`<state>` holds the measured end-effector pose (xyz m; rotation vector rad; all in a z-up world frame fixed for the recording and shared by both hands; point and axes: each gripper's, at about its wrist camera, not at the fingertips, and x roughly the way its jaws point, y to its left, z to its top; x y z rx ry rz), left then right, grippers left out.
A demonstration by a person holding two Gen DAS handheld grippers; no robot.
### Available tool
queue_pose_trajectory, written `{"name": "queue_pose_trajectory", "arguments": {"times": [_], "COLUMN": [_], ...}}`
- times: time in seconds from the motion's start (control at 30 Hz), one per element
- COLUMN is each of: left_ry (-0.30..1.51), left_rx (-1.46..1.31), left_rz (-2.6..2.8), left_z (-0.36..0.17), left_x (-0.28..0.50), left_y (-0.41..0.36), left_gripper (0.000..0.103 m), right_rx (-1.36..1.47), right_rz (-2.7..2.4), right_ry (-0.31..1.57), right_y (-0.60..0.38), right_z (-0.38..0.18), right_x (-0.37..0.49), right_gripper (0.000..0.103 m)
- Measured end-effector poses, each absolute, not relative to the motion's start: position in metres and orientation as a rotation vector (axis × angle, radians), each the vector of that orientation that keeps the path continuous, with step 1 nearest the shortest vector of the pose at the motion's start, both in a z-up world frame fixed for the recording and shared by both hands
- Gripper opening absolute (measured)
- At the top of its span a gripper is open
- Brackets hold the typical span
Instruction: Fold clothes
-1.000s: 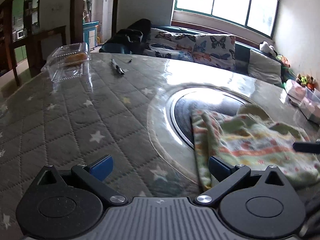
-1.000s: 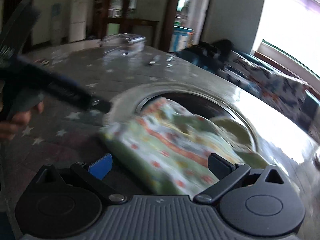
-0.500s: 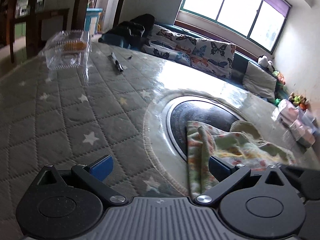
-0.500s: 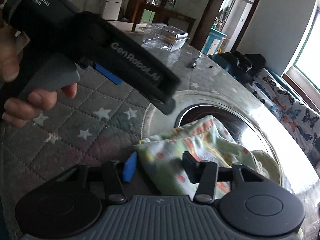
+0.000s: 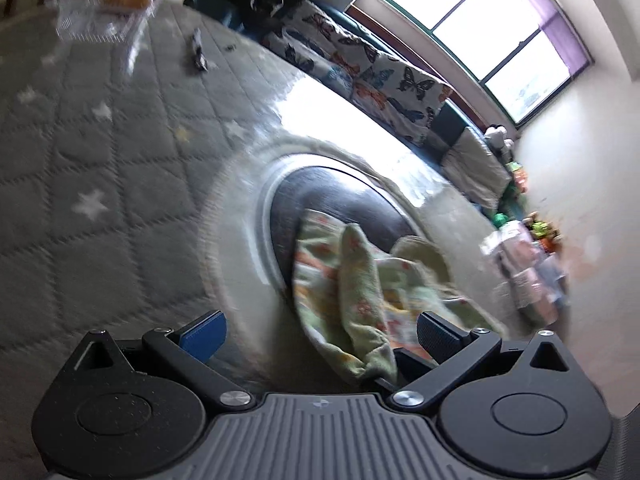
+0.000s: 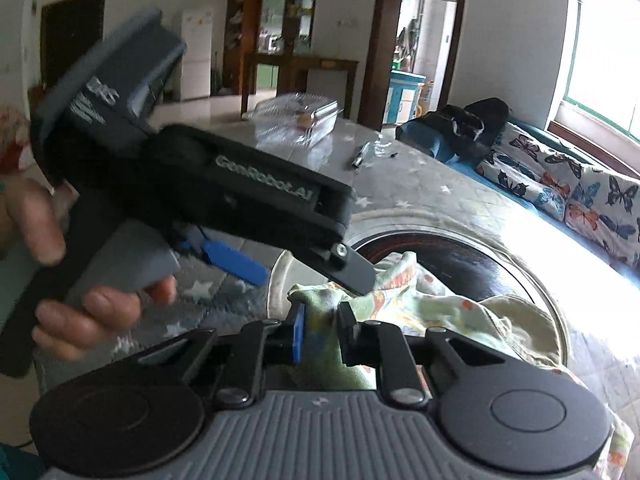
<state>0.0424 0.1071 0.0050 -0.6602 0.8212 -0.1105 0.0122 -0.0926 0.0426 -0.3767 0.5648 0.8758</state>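
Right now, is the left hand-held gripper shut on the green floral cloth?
No, the left hand-held gripper is open, its blue and black fingers spread wide with the green floral cloth lying loose between them.

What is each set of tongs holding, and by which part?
The right tongs pinch the cloth at a bunched edge. The left tongs are open and hold nothing.

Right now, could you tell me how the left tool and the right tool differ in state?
The left tool is wide open with nothing between its fingers, while the right tool is shut on the green patterned cloth. The left one sits above the cloth's edge; the right one pinches a fold. Both are at the same cloth.
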Motion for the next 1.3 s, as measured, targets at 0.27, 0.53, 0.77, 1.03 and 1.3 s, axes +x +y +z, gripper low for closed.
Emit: {"name": "queue_pose_trajectory", "arguments": {"times": [0.27, 0.53, 0.77, 1.03, 1.3], "left_ry": [0.864, 0.862, 0.869, 0.865, 0.863], "left_rx": [-0.711, -0.770, -0.809, -0.805, -0.772], "left_rz": [-0.201, -0.217, -0.198, -0.194, -0.177], "left_z": [-0.003, -0.012, -0.022, -0.023, -0.020], "left_x": [0.054, 0.053, 0.052, 0.051, 0.051], "left_y": [0.087, 0.086, 0.094, 0.094, 0.090], "left_gripper": [0.096, 0.062, 0.024, 0.022, 0.024], "right_rx": [-0.328, -0.283, -0.233, -0.154, -0.075], "right_rz": [0.907, 0.957, 0.897, 0.645, 0.323], "right_ry": [0.546, 0.548, 0.571, 0.601, 0.660], "right_y": [-0.116, -0.128, -0.152, -0.213, -0.286], "right_z": [0.052, 0.054, 0.050, 0.045, 0.014], "right_x": [0.000, -0.013, -0.008, 0.017, 0.081], "right_gripper": [0.014, 0.013, 0.024, 0.050, 0.061]}}
